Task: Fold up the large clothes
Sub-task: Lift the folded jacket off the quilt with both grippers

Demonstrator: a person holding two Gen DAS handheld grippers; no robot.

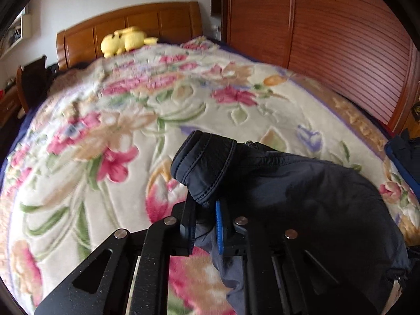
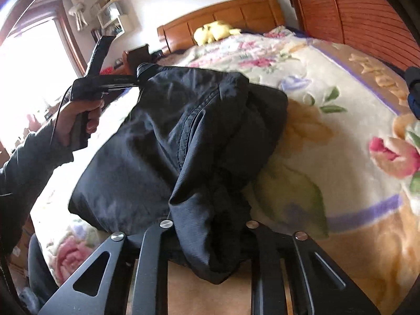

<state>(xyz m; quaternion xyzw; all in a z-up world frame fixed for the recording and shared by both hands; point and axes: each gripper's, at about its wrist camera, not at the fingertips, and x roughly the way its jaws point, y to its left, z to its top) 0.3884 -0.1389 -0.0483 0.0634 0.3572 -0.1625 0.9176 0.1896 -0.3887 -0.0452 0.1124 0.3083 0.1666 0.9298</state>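
A dark navy jacket (image 1: 302, 191) hangs between both grippers above the floral blanket (image 1: 131, 131) on the bed. My left gripper (image 1: 206, 210) is shut on a stitched edge of the jacket, which bunches up over its fingertips. In the right wrist view the jacket (image 2: 162, 136) drapes down in folds, and my right gripper (image 2: 210, 225) is shut on its lower bunched part; its fingertips are hidden by cloth. The left gripper (image 2: 139, 77) also shows in the right wrist view at upper left, held in a hand, pinching the jacket's corner.
A wooden headboard (image 1: 131, 29) and a yellow plush toy (image 1: 123, 40) are at the far end of the bed. A slatted wooden wardrobe (image 1: 341, 39) stands along the right. Another dark blue item (image 1: 405, 155) lies at the bed's right edge. A bright window (image 2: 29, 57) is at left.
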